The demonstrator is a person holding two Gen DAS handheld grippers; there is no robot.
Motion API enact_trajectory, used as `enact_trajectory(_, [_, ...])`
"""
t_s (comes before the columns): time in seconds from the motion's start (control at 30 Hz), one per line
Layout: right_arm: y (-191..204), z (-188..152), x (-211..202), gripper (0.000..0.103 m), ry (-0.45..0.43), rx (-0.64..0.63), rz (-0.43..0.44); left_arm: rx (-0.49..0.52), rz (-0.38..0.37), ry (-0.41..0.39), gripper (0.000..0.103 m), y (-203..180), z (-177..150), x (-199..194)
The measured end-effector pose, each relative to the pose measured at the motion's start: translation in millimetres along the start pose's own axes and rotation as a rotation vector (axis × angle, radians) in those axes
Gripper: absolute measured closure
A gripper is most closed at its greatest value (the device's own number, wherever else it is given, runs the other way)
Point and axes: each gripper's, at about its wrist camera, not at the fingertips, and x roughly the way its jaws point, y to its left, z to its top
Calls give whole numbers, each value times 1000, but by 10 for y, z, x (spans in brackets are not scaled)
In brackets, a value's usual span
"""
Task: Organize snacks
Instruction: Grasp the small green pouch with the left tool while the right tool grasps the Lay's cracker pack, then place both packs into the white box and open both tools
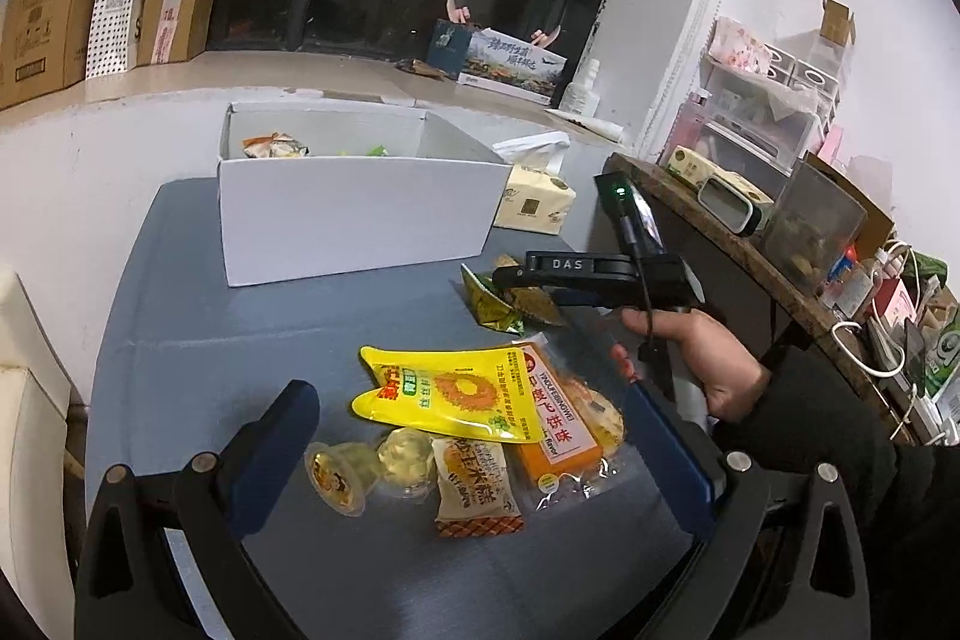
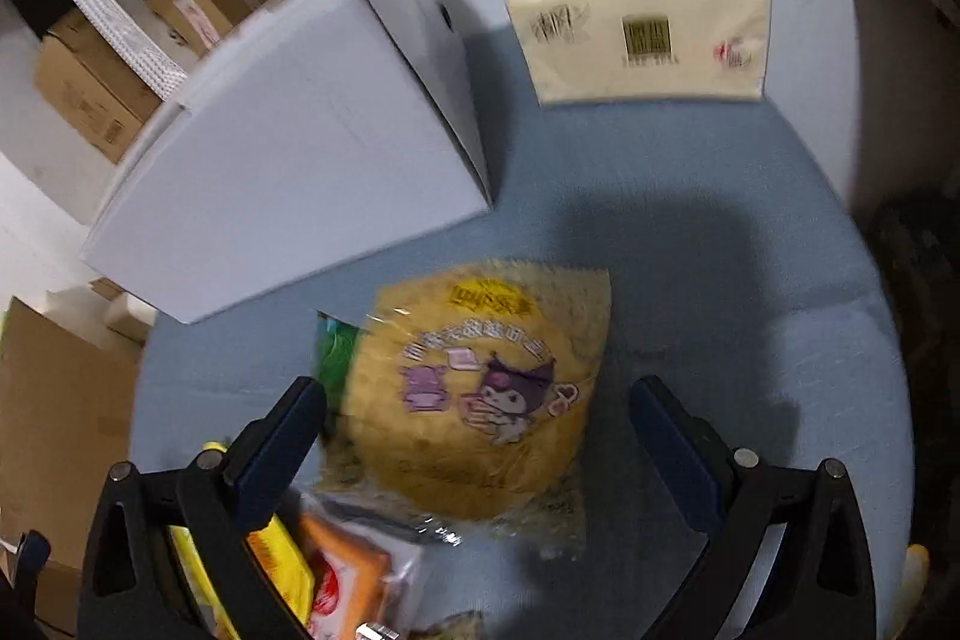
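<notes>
One white box (image 1: 354, 214) of smooth card stands open at the back of the blue table (image 1: 180, 316), with a few snacks already inside. One soft tissue pack (image 2: 642, 22) sits just beside it. In front lie the loose snacks: one glossy yellow pouch (image 1: 444, 394) overlapping one orange cracker pack (image 1: 558, 430), two clear jelly cups (image 1: 372, 469), one small cake bar (image 1: 474, 487), one crinkled green packet (image 1: 489, 304) and one round golden cake (image 2: 480, 400) in clear film.

The left gripper (image 1: 474, 454) hovers tilted down over the yellow pouch, jaws spread, grasping nothing. The right gripper (image 2: 480, 436), held in a sleeved hand (image 1: 702, 358), points steeply down with jaws wide either side of the golden cake, not pressing it.
</notes>
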Motion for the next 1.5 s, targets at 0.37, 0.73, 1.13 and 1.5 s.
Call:
enact_trajectory(0.37, [101,-219,-717,25,-140,-37,120,59,-16,44,0,-126,166,274])
enact_trajectory(0.73, [-179,-761,-1891,25,-340,-25,159,133,0,236,0,-574,647,1502])
enact_trajectory(1.13, [-495,-1043,-2186,25,-388,26,156,44,143,453,61,-378,611,2665])
enact_trajectory(1.5, [-293,-1068,-2005,25,-358,-37,154,71,11,106,62,-346,630,1193])
